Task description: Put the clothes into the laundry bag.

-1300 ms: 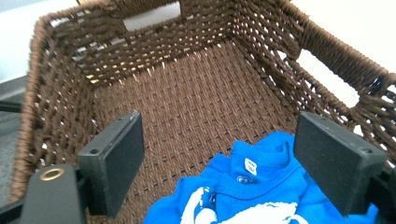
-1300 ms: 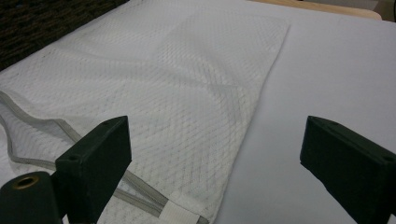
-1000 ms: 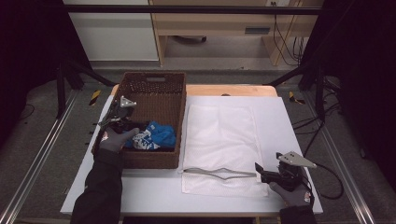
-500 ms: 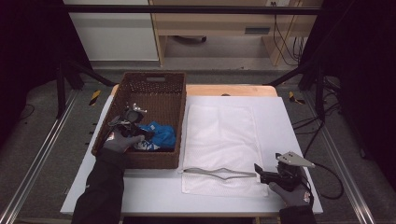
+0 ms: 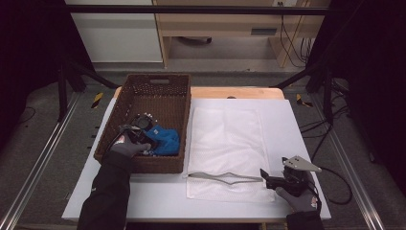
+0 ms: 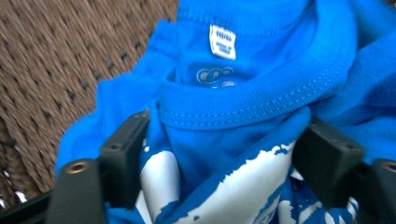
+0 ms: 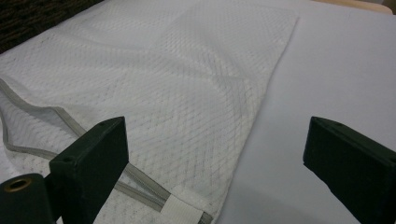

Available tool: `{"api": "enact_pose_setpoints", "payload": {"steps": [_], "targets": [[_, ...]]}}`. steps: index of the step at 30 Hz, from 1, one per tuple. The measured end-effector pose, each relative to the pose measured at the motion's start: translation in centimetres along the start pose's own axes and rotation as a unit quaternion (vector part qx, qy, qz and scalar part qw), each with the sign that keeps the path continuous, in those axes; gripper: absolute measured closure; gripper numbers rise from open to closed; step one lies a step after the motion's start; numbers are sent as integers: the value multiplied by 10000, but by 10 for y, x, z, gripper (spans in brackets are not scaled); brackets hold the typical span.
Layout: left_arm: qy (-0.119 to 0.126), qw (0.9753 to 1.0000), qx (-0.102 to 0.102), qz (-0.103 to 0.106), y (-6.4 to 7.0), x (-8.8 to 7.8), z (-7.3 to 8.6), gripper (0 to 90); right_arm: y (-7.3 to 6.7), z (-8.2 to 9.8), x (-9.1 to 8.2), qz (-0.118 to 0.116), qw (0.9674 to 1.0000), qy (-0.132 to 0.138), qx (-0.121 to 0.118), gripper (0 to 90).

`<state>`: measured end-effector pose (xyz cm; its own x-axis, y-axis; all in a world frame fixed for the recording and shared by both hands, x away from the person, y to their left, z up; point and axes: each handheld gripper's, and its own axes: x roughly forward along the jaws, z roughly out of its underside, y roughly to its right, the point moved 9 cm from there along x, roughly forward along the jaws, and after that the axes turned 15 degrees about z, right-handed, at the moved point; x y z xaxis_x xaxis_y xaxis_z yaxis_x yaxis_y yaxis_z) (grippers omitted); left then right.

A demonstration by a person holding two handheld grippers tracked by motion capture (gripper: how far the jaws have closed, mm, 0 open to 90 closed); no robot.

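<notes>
— What sat in the wicker basket (image 5: 143, 91) when you reached in?

— A crumpled blue garment (image 5: 163, 140) with white print lay on the basket's floor, toward the near right corner. In your left gripper view you could see its ribbed neckline and a small white label (image 6: 222, 42) inside the collar, with the brown weave of the basket behind it.

— And your left gripper (image 5: 140, 135)?

— You had it down inside the basket, jaws spread wide on either side of a fold of the blue cloth just under the neckline. The cloth lay between them; they had not clamped on it.

— What about the white mesh bag (image 5: 230, 143)?

— It lay flat on the white table (image 5: 292, 124), just right of the basket. Its grey-edged mouth (image 5: 225, 178) faced you, slightly parted at the near end. I cannot tell whether anything was inside it.

— Your right gripper (image 5: 269, 178)?

— You held it low at the bag's near right corner, jaws apart and holding nothing, one over the mesh by the zipper end and the other over bare table.
</notes>
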<state>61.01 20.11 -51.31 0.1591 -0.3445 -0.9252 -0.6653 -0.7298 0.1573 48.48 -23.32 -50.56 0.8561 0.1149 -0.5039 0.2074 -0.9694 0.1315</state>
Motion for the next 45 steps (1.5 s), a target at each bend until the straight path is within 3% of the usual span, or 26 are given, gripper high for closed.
{"api": "enact_pose_setpoints", "payload": {"steps": [1,6,9,10,11,12,13,14,15,16,17,18,19,21,24,28,29,31,35,37,40,42,43,45], "targets": [[-6,9998,-116,153,0,1,1,355,0,0,0,5,10000,-9,1,72],[-34,9997,-82,221,2,-1,2,602,1,0,0,13,10000,-4,-11,74],[53,9995,-171,257,2,-3,1,679,1,0,0,14,10000,2,-7,76],[124,9994,-197,260,2,-4,1,679,1,0,0,20,10000,16,-25,76],[363,9989,-209,230,1,-9,-2,701,1,0,0,23,10000,-7,-7,76],[363,9989,-209,230,1,-9,-2,704,1,1,0,16,10000,-7,-15,76],[955,9949,-280,164,-1,-21,-10,706,1,1,0,16,10000,-12,-13,76],[955,9949,-280,164,-1,-21,-10,706,1,1,0,16,10000,-12,-13,76],[1498,9880,-369,84,-3,-33,-16,706,1,1,0,21,10000,-4,-13,77],[1498,9880,-369,84,-3,-33,-16,706,1,1,0,27,10000,-4,-5,77],[1643,9855,-422,8,-5,-36,-17,706,1,1,0,27,10000,-4,-5,77],[1634,9855,-466,-12,-6,-36,-16,698,1,1,0,29,10000,-4,0,77],[1349,9900,-386,-158,-6,-30,-14,691,1,1,0,36,10000,9,-28,77],[1110,9932,-271,-226,-5,-24,-13,674,1,2,1,22,10000,-14,-38,77],[992,9944,-261,-258,-6,-21,-11,598,0,2,1,26,10000,-14,-65,77],[1041,9941,-219,-196,-7,-18,-12,300,0,1,1,29,10000,5,-49,75],[970,9950,-166,-175,-6,-15,-11,300,0,1,1,29,10000,5,-49,75],[692,9975,-36,-137,-5,-7,-8,179,0,2,1,25,10000,3,-67,71],[421,9989,23,-188,-6,-1,-4,127,0,2,1,31,10000,-3,-50,66],[92,9999,37,-110,-5,7,1,136,1,1,1,32,10000,8,-58,66],[33,10000,30,16,-3,8,2,210,1,1,1,32,10000,12,-59,66],[25,9999,28,96,-2,9,3,321,1,2,1,26,10000,0,-65,67],[12,9999,22,115,-1,8,3,321,1,2,1,26,10000,0,-65,67],[2,9998,-30,212,0,7,4,454,0,2,1,30,10000,-8,-70,67]]}}
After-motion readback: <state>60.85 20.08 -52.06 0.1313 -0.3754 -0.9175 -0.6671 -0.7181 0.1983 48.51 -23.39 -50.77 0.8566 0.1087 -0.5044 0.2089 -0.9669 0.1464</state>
